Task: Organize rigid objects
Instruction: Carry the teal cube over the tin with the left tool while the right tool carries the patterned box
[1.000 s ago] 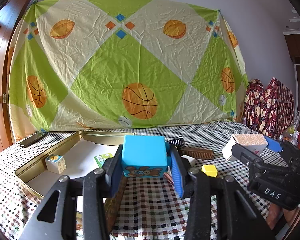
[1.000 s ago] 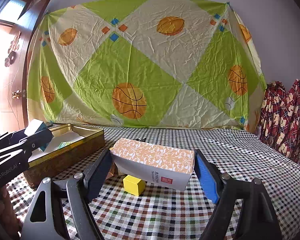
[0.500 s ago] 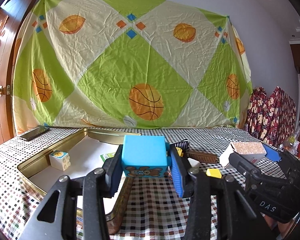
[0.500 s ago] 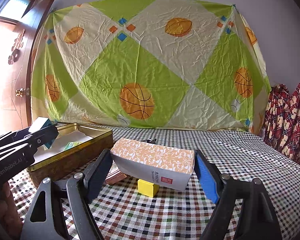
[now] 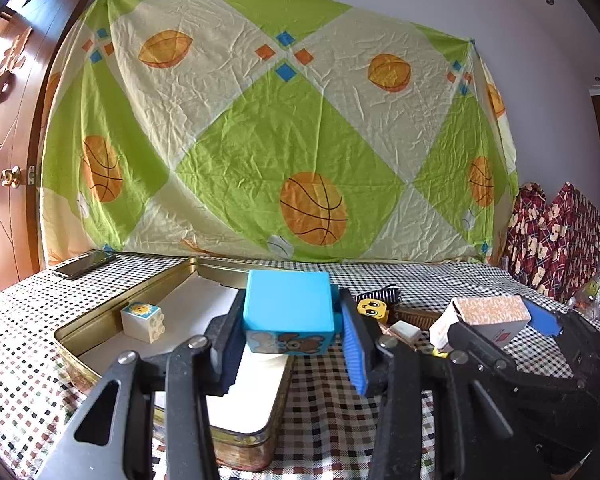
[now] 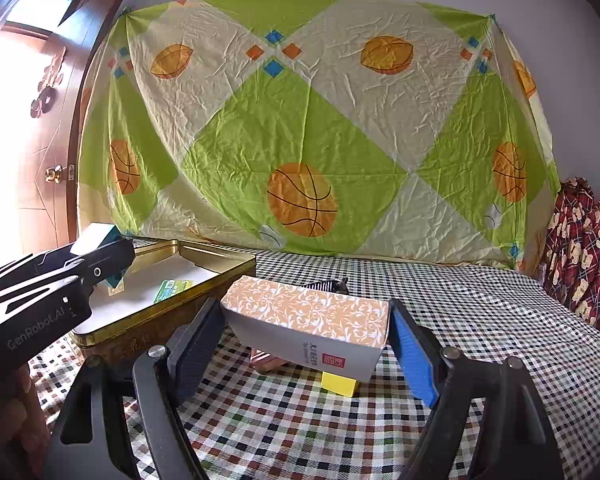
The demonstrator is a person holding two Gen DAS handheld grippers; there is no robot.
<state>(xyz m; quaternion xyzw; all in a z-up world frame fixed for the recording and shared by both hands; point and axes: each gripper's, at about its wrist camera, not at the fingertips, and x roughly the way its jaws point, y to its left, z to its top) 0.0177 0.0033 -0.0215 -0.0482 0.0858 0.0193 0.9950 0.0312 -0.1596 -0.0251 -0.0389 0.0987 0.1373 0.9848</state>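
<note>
A checked tablecloth (image 6: 480, 320) is spread beneath both tools, with a patterned sheet (image 5: 284, 132) hung beyond the jaws. A gold tin (image 5: 100, 320) is seen below and left of the left gripper (image 5: 290, 330), whose jaws are clamped on a blue box (image 5: 288, 304) held over the tin's near right corner. A white block (image 5: 142, 320) is lodged inside the tin, left of these jaws. The right gripper (image 6: 306, 342) is clamped across the ends of an orange carton (image 6: 308, 316), raised off the cloth. A yellow cube (image 6: 338, 384) is seen directly under the carton, between the jaws. A phone (image 5: 84, 264) is laid far left, beyond the tin.
</note>
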